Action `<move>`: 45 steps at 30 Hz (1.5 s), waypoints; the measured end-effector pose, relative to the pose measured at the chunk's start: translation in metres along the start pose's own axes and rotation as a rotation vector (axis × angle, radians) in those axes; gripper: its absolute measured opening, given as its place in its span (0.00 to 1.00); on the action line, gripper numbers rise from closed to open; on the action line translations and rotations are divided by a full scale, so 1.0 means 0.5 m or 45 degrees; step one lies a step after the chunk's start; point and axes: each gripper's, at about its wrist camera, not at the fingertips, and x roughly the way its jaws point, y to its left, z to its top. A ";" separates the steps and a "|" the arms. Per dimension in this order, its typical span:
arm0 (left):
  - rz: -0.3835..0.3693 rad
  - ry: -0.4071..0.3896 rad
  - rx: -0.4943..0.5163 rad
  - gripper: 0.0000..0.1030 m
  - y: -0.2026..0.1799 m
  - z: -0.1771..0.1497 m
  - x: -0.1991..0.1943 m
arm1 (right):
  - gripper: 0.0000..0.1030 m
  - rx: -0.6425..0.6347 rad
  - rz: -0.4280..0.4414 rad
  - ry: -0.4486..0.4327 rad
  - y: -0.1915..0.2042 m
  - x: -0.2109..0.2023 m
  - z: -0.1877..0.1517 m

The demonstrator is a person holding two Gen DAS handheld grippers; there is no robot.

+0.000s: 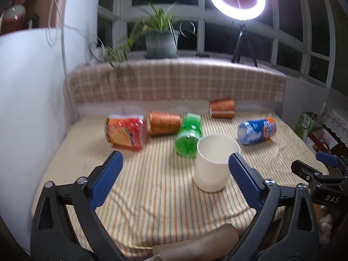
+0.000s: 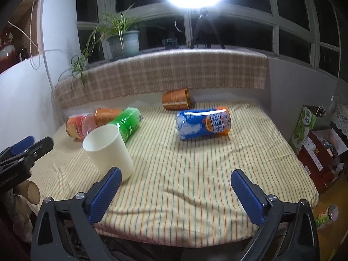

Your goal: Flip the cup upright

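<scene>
Looking from the left wrist, the white cup [image 1: 214, 163] stood mouth up on the striped cloth [image 1: 152, 184]. The left gripper [image 1: 175, 166] was spread wide and held nothing, so the flip looked done.

From the right wrist, the right gripper [image 2: 176, 183] was spread too, empty, just beside the cup [image 2: 107, 149].

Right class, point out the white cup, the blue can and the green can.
white cup [image 1: 214, 169]: left wrist view, outer side wall.
blue can [image 2: 202, 124]: right wrist view, middle of label.
green can [image 1: 188, 134]: left wrist view, its side.
</scene>
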 end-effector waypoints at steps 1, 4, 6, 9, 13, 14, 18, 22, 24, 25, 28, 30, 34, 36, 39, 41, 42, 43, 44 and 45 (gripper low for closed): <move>0.011 -0.016 0.007 0.97 -0.001 0.001 -0.008 | 1.00 -0.002 -0.002 -0.014 0.002 -0.003 0.001; 0.013 -0.026 0.008 0.98 -0.006 -0.001 -0.020 | 1.00 -0.004 -0.007 -0.042 0.006 -0.007 0.006; 0.009 -0.022 0.002 0.98 -0.007 -0.002 -0.024 | 1.00 -0.003 -0.004 -0.050 0.008 -0.009 0.008; 0.005 -0.013 0.005 0.98 -0.011 -0.005 -0.025 | 1.00 -0.011 -0.003 -0.062 0.011 -0.011 0.009; 0.004 -0.011 0.007 0.98 -0.015 -0.005 -0.028 | 1.00 -0.015 -0.005 -0.069 0.011 -0.011 0.008; 0.004 -0.012 0.008 0.98 -0.014 -0.005 -0.028 | 1.00 -0.013 -0.003 -0.068 0.011 -0.011 0.008; 0.008 -0.020 0.010 0.98 -0.016 -0.004 -0.031 | 1.00 -0.015 -0.003 -0.068 0.012 -0.010 0.009; 0.011 -0.021 0.015 0.98 -0.017 -0.005 -0.032 | 1.00 -0.016 -0.004 -0.069 0.012 -0.010 0.008; 0.009 -0.019 0.013 0.98 -0.016 -0.004 -0.032 | 1.00 -0.013 -0.004 -0.067 0.012 -0.011 0.008; 0.011 -0.019 0.013 0.98 -0.016 -0.004 -0.032 | 1.00 -0.011 -0.003 -0.065 0.012 -0.010 0.008; 0.014 -0.020 0.011 0.99 -0.013 -0.004 -0.032 | 1.00 -0.010 -0.003 -0.062 0.012 -0.011 0.007; 0.014 -0.019 0.011 0.99 -0.013 -0.004 -0.032 | 1.00 -0.009 -0.004 -0.060 0.012 -0.010 0.007; 0.014 -0.018 0.009 0.99 -0.009 -0.004 -0.032 | 1.00 -0.007 -0.004 -0.057 0.010 -0.009 0.007; 0.016 -0.019 0.011 0.99 -0.012 -0.004 -0.032 | 1.00 -0.008 -0.003 -0.056 0.010 -0.008 0.007; 0.019 -0.017 0.006 0.99 -0.006 -0.004 -0.033 | 1.00 -0.009 -0.003 -0.057 0.011 -0.008 0.007; 0.021 -0.014 -0.001 0.99 0.001 -0.006 -0.031 | 1.00 -0.011 -0.001 -0.056 0.011 -0.008 0.007; 0.024 -0.012 -0.006 0.99 0.003 -0.007 -0.031 | 1.00 -0.014 0.001 -0.054 0.011 -0.007 0.006; 0.025 -0.010 -0.009 0.99 0.005 -0.007 -0.030 | 1.00 -0.017 0.004 -0.052 0.011 -0.007 0.006; 0.025 -0.009 -0.012 0.99 0.008 -0.008 -0.030 | 1.00 -0.021 0.005 -0.051 0.012 -0.005 0.006; 0.028 -0.011 -0.013 0.99 0.008 -0.009 -0.030 | 1.00 -0.024 0.006 -0.050 0.013 -0.005 0.005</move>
